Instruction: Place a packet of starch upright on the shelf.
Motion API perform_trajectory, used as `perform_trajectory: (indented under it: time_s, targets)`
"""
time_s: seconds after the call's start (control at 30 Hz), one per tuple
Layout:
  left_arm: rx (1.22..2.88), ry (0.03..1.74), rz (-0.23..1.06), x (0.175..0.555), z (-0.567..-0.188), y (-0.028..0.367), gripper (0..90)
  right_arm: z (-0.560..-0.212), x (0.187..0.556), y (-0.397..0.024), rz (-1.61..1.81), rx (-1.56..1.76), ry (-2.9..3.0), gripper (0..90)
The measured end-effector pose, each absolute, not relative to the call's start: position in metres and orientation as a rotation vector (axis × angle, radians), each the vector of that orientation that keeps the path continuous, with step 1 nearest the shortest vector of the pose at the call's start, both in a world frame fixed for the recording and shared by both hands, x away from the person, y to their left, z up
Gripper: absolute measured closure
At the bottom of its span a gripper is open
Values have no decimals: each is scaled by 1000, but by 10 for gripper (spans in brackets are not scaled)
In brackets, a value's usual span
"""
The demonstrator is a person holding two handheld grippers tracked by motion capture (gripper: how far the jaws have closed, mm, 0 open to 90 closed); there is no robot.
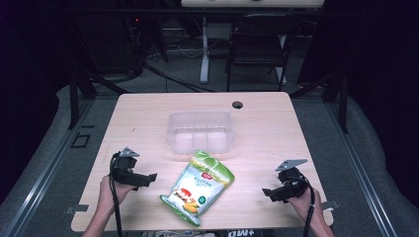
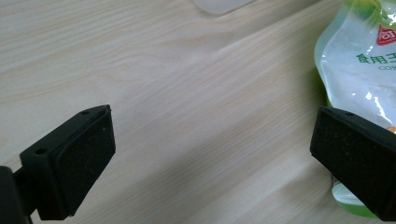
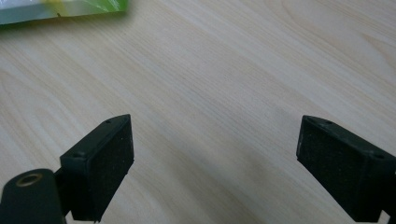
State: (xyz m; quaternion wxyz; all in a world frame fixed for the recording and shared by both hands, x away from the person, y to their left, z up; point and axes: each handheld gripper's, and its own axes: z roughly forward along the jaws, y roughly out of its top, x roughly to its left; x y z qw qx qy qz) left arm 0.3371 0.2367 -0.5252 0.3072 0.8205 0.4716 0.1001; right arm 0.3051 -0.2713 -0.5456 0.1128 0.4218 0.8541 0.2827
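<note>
Snack bag [image 1: 198, 187]: green & white w/ red logo, yellow-orange food pic. Bin [image 1: 199, 131]: clear, frosted. Table [image 1: 267, 133]: pale wood grain. Grippers [image 1: 148, 179] [image 1: 269, 193]: black, grey top plates.

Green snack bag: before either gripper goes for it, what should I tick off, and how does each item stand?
1. Left gripper open, jaws wide apart: ok.
2. Right gripper open with nothing between its jaws: ok.
3. Green snack bag lies flat on the table, untouched: ok.
4. Clear plastic container looks empty and stands just beyond the bag: ok.
5. Bag's top edge touching the container or just short of it: cannot tell.
6. Bare table between each gripper and the bag: ok.
</note>
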Motion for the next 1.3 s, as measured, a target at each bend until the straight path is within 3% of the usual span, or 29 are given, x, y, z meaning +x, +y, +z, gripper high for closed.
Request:
perform_trajectory:
  time_s: [1.3]
  targets:
    - [2200, 1025, 36, 361, -523, 156, 1, -547, 304, -268, 808, 1233, 2508, 108]
